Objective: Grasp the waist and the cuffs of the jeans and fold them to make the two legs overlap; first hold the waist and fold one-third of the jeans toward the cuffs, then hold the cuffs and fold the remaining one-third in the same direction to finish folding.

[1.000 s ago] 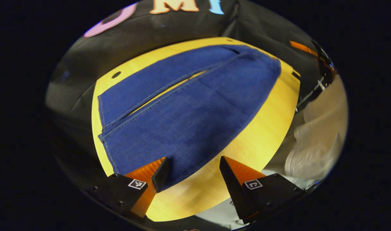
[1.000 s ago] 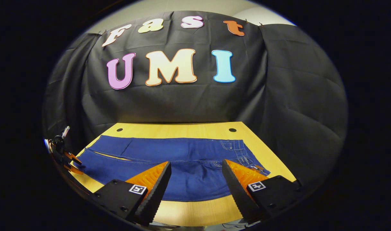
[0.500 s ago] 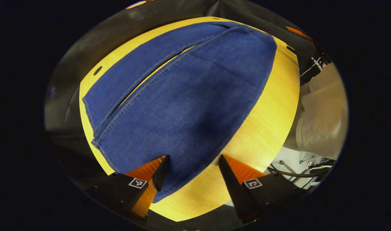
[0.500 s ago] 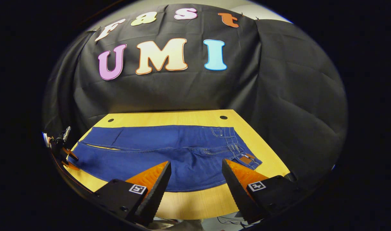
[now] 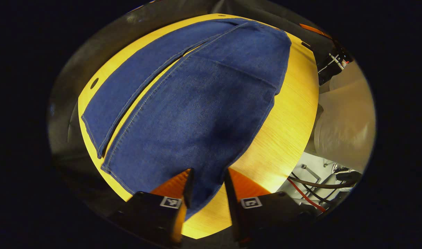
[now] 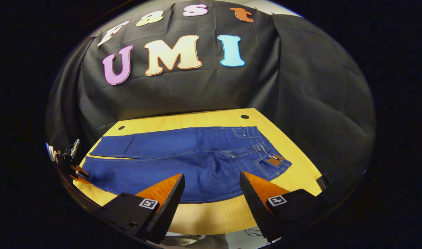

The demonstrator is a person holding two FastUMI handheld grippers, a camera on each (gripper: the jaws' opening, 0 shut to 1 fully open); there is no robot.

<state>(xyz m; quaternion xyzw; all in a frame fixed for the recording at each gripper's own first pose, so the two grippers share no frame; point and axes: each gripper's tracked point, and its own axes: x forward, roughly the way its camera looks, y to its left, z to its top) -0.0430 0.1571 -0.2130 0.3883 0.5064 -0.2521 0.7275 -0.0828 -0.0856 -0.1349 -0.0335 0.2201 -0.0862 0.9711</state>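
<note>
Since half a second ago my left gripper (image 5: 208,186) has narrowed its jaws around the near leg's hem; whether both pads press the denim I cannot tell. My right gripper (image 6: 212,193) hovers with jaws wide above the near table (image 6: 211,216) edge. Beyond them the jeans (image 6: 183,162) lie flat, legs side by side, waist (image 6: 266,155) rightmost.

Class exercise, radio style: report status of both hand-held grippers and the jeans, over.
Left hand-held gripper narrowed over the near leg's edge, grip unconfirmed. Right hand-held gripper open, above the table's near edge. Jeans flat, legs side by side, unfolded. No obstruction seen.
</note>
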